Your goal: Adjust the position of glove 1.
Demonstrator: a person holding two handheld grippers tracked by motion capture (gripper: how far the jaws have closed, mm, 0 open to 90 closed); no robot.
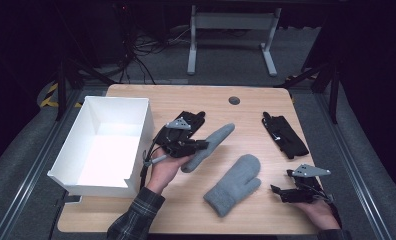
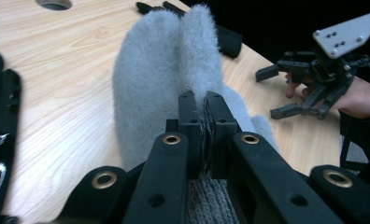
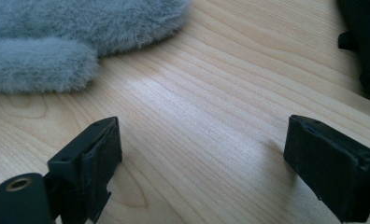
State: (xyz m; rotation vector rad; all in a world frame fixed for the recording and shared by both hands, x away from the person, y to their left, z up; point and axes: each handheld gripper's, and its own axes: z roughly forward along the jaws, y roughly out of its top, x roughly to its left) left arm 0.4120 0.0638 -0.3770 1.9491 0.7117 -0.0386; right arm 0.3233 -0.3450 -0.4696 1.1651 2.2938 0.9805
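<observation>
Here the left gripper [image 1: 198, 145] is clenched on a grey mitten [image 1: 209, 146], its two black jaws pressed together on the knitted cuff edge, as the left gripper view shows with the fluffy body of the mitten [image 2: 167, 74] stretching away beyond the jaw tips. In the high view that mitten hangs out to the right of the claw, its far end pointing toward the back of the wooden table [image 1: 246, 112]. Just left of this claw stands the white box [image 1: 103, 145], and a black glove [image 1: 188, 120] lies right behind it. The second grey mitten [image 1: 234, 184] lies flat on the table between the two claws. The right gripper [image 1: 282, 194] rests near the table's front edge, released, its jaws wide apart over bare wood; another black glove [image 1: 286, 135] lies beyond it.
</observation>
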